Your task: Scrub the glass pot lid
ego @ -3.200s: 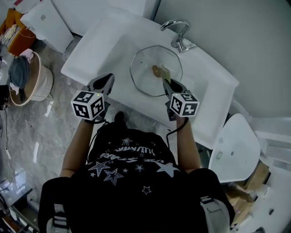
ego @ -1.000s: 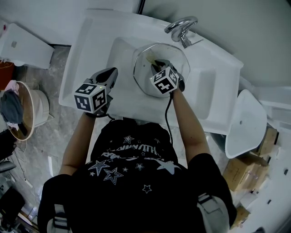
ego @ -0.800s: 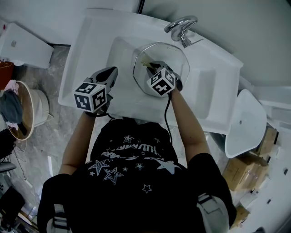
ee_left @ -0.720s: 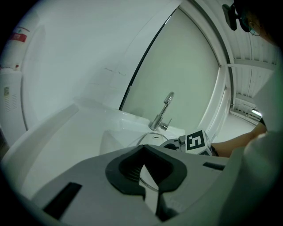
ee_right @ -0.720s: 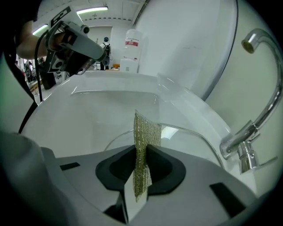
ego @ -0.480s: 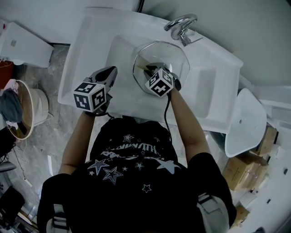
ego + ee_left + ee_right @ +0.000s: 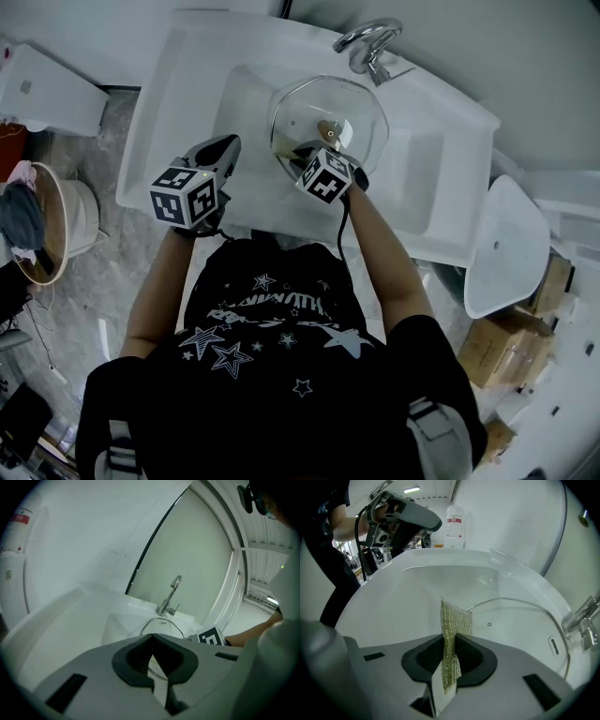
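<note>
The glass pot lid (image 7: 349, 117) lies in the white sink (image 7: 246, 187), its brass knob (image 7: 326, 129) showing. My right gripper (image 7: 292, 153) is over the lid's near-left rim, shut on a gold-green mesh scrub pad (image 7: 454, 616) that stands upright between the jaws. In the right gripper view the lid (image 7: 520, 630) lies ahead and to the right of the right gripper (image 7: 451, 638). My left gripper (image 7: 225, 146) hovers over the sink's left side, apart from the lid, shut with nothing in it. The left gripper view shows the left gripper (image 7: 151, 639) with the lid's rim (image 7: 165, 623) beyond its jaws.
A chrome faucet (image 7: 367, 42) stands at the back of the sink behind the lid. A white bottle with a red label (image 7: 454, 524) is on the far ledge. On the floor are a round bin (image 7: 37, 225) at left, a white fixture (image 7: 506, 248) and boxes (image 7: 539, 281) at right.
My right gripper with the pad has slid from the lid's middle toward its near-left rim, uncovering the knob. The left gripper has stayed in place.
</note>
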`<state>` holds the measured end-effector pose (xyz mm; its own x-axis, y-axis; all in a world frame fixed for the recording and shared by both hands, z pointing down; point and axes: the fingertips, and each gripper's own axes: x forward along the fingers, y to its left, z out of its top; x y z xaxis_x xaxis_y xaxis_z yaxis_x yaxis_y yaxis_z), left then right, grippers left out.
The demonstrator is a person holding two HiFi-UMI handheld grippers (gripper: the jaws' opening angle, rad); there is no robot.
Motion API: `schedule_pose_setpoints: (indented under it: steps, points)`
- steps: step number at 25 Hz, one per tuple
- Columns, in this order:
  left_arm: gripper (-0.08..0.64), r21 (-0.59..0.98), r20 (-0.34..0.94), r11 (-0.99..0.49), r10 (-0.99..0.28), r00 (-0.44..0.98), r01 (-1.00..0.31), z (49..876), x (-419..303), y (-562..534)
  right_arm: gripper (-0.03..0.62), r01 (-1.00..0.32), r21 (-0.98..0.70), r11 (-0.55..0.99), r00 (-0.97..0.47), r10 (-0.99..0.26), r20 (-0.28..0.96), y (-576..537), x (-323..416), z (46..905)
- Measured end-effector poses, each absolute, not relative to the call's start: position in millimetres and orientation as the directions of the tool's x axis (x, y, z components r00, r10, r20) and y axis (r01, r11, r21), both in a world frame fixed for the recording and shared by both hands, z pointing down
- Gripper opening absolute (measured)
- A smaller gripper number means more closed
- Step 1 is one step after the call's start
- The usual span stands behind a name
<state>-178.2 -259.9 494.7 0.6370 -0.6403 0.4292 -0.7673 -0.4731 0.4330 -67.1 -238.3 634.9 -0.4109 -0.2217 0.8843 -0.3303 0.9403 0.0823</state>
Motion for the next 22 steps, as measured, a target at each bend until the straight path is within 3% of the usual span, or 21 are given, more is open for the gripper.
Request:
schedule_pose_setpoints:
  steps: [17,22]
  points:
    - [0.008,0.432,0.447,-0.494,-0.609,0.655,-0.755,501.7,-158.8,-235.7,0.072,-0.362,-0.115,0.925,-0.407,-0.046,0.912,-176.1,-42.3,652.9]
    - [0.008,0.429,0.456,-0.506,-0.594,0.663,-0.749,504.9,-149.9,-235.7,0.072,-0.369,-0.099,0.924,-0.399,-0.061,0.915,-173.0,-34.4,651.9]
